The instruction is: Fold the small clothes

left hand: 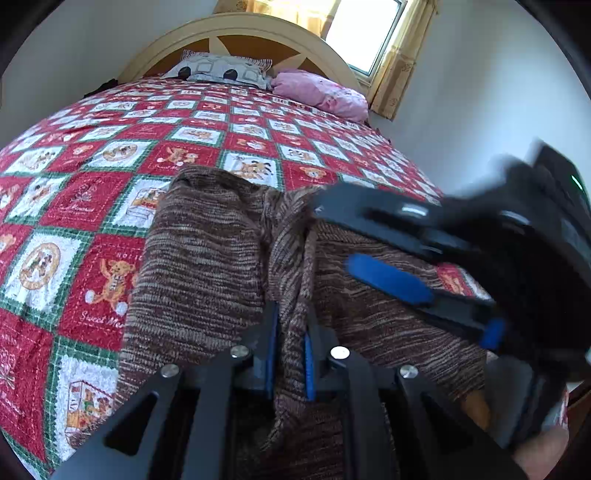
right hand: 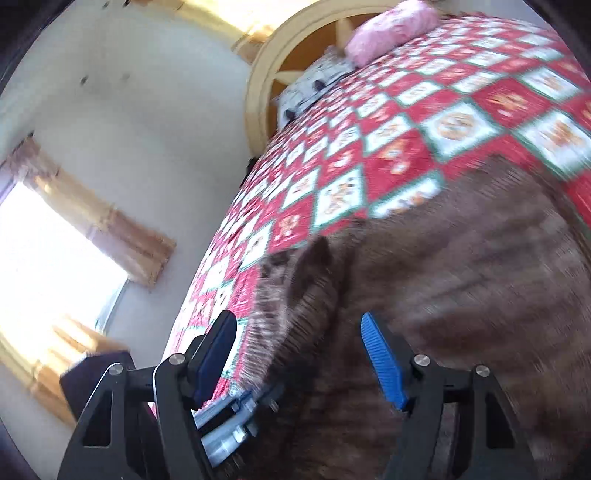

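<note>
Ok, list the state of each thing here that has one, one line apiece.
Left hand-held gripper: shut on a bunched fold of the brown knit garment.
Right hand-held gripper: open, nothing between its fingers.
Brown knit garment: rumpled, partly folded, lying on the quilt.
Quilt: spread flat over the bed.
Pink pillow: crumpled, by the headboard.
Window: curtains drawn aside, daylight coming in.

— How many garments do we count on the bed?
— One brown knit (left hand: 199, 258).
— And pillows?
— Two: one grey patterned pillow (left hand: 221, 70) and one pink pillow (left hand: 321, 92).
— Quilts?
— One quilt (left hand: 74, 221), red and white checks.
— Grippers?
— Two: the left gripper (left hand: 290, 354) and the right gripper (right hand: 299, 365).
— Windows?
— We see one window (left hand: 365, 33).
</note>
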Tool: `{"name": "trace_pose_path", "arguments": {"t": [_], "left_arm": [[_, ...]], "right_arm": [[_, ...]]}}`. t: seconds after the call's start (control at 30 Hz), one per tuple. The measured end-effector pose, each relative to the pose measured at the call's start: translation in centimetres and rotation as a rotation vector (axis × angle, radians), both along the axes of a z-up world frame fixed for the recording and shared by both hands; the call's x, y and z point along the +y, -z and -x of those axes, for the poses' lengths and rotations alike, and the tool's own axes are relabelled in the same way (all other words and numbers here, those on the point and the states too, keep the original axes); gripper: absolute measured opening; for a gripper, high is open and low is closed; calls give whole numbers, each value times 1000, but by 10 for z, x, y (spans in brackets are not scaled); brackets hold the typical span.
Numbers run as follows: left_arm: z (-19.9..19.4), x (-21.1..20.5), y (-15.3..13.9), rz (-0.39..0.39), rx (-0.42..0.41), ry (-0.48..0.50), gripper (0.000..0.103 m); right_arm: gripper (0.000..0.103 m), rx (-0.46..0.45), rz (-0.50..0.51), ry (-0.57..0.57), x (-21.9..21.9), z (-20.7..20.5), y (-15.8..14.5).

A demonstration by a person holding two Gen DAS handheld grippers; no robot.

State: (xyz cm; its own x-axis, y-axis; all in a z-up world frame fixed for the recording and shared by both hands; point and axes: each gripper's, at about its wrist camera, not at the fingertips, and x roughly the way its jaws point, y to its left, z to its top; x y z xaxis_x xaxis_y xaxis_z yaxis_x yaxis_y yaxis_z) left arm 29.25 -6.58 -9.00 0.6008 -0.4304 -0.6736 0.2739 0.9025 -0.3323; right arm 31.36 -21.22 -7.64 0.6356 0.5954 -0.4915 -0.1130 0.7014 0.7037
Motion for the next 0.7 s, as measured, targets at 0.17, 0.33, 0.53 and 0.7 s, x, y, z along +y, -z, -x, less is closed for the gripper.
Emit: {"name": "trace_pose_path", "arguments": {"t": [0.17, 0.33, 0.53, 0.7], "left_arm": [[0, 5, -1, 24, 19, 5, 16], [9, 22, -12, 68, 49, 88, 42], [53, 36, -25, -113, -68, 78, 79], [53, 34, -7, -208, -63, 55, 75]], "right_arm": [[62, 91, 99, -104, 36, -35, 13], [24, 119, 141, -63, 33, -34, 29], [22, 110, 148, -55, 29, -30, 32], [22, 109, 163, -42, 30, -28, 33]]}}
